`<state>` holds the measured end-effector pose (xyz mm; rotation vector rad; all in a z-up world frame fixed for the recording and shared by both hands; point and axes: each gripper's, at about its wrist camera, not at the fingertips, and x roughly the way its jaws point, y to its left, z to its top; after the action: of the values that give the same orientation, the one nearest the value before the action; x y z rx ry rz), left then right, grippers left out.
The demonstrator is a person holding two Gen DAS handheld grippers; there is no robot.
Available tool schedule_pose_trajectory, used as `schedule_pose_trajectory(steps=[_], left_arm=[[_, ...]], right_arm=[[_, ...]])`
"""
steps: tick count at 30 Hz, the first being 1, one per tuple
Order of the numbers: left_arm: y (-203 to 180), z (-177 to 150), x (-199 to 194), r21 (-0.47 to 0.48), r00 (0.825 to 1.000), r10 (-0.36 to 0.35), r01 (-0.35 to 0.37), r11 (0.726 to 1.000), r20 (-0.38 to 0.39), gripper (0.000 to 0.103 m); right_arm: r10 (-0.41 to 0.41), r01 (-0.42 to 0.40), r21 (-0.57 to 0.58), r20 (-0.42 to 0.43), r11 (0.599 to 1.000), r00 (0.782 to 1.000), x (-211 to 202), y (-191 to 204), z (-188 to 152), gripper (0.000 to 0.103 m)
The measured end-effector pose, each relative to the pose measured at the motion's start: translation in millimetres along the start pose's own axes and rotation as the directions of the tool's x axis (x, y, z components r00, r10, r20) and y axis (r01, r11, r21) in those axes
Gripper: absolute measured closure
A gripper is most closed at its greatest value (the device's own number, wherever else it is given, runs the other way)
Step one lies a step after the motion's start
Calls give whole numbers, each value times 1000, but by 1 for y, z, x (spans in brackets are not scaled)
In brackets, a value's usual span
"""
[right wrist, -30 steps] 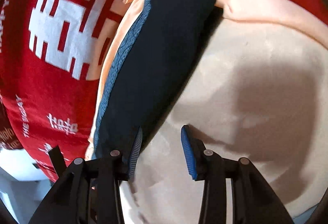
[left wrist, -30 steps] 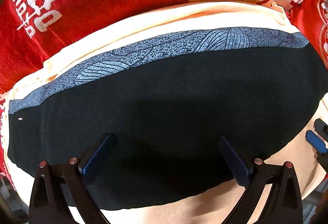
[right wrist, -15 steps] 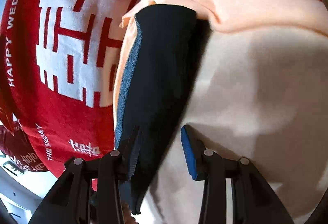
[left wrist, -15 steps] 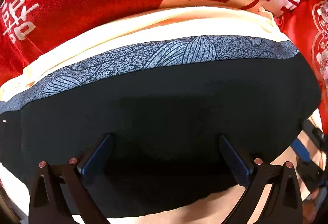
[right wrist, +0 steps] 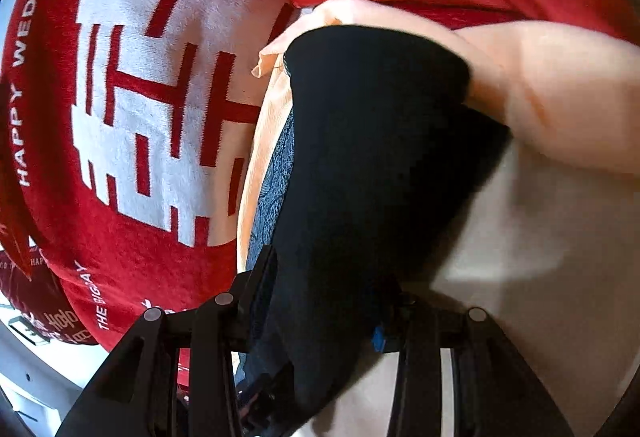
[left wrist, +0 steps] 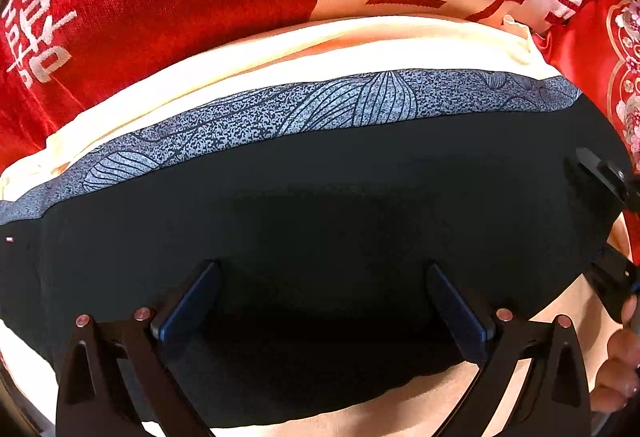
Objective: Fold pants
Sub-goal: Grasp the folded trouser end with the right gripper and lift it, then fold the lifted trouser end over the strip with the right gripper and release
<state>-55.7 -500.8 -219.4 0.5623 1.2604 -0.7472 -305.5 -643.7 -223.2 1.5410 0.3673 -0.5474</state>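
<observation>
The black pants [left wrist: 320, 205] with a blue-grey leaf-patterned band [left wrist: 320, 109] lie folded on a cream garment [left wrist: 280, 49]. My left gripper [left wrist: 320, 297] is open just over the black fabric, its blue pads [left wrist: 188, 301] spread wide. My right gripper [right wrist: 324, 297] straddles the end of the pants [right wrist: 372, 157], the black fabric filling the gap between its jaws; whether they are closed on it I cannot tell. The right gripper also shows at the right edge of the left wrist view [left wrist: 612, 229].
A red blanket [right wrist: 132, 97] with a white double-happiness design covers the surface under the garments. A cream cloth [right wrist: 540, 237] spreads to the right of the pants. A hand [left wrist: 620, 369] shows at the lower right of the left wrist view.
My right gripper has slid forward over the end of the pants, so the fabric now sits between its jaws. My left gripper has stayed open over the pants with little shift.
</observation>
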Motion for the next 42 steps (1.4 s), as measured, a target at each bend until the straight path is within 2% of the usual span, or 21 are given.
schedule_pose_trajectory(steps=[2, 3, 5, 9, 11, 14, 19, 22, 25, 28, 31, 33, 34, 35, 38, 39, 42], left_arm=[[0, 2, -7, -8, 1000, -11, 11, 1000, -2, 10], [0, 5, -13, -8, 1000, -19, 19, 1000, 5, 19], [-2, 6, -22, -7, 998, -59, 59, 998, 21, 26], [-13, 5, -31, 17, 984, -168, 167, 986, 64, 26], [-16, 3, -17, 14, 976, -214, 214, 977, 35, 26], [-19, -4, -11, 27, 971, -225, 224, 974, 84, 26], [-12, -5, -13, 44, 958, -272, 269, 962, 90, 26], [-12, -8, -14, 78, 956, -276, 269, 960, 98, 26], [-2, -7, -17, 74, 950, -300, 294, 953, 81, 26], [23, -8, -29, 7, 943, -327, 327, 945, 65, 26], [64, -11, -45, -45, 954, -286, 291, 956, 89, 26], [95, -13, -55, -71, 962, -253, 261, 963, 104, 23], [110, -14, -59, -78, 965, -238, 247, 966, 109, 13], [130, -16, -63, -91, 970, -212, 223, 971, 119, 11], [173, -21, -68, -123, 980, -156, 171, 978, 123, 11], [190, -24, -68, -144, 985, -131, 147, 979, 117, 11], [229, -36, -64, -205, 992, -90, 106, 973, 84, 11]], right_arm=[[-13, 14, 33, -26, 999, 1000, 2, 1, 4, 70], [-29, 31, 43, -38, 999, 999, 0, 0, 5, 83], [-42, 42, 8, -47, 999, 998, -5, 7, 5, 84], [-75, 70, -140, -36, 988, 997, -17, 39, -3, 85], [-93, 85, -204, -32, 975, 995, -20, 54, -7, 85], [-150, 135, -302, -27, 944, 988, -19, 77, -17, 86], [-216, 193, -471, 4, 861, 976, -15, 119, -37, 86], [-265, 225, -588, 19, 777, 964, -7, 146, -58, 86], [-301, 249, -666, 40, 703, 953, 0, 166, -79, 86], [-338, 280, -724, 69, 630, 939, 8, 185, -96, 86], [-375, 313, -779, 108, 543, 921, 21, 200, -121, 85], [-407, 337, -819, 140, 464, 903, 33, 209, -144, 85], [-420, 343, -835, 152, 430, 895, 39, 213, -155, 85], [-440, 352, -859, 171, 371, 881, 49, 216, -172, 85], [-491, 355, -904, 204, 238, 847, 78, 215, -214, 83], [-506, 357, -911, 213, 207, 836, 88, 211, -225, 82], [-573, 371, -924, 254, 96, 779, 127, 192, -261, 78]])
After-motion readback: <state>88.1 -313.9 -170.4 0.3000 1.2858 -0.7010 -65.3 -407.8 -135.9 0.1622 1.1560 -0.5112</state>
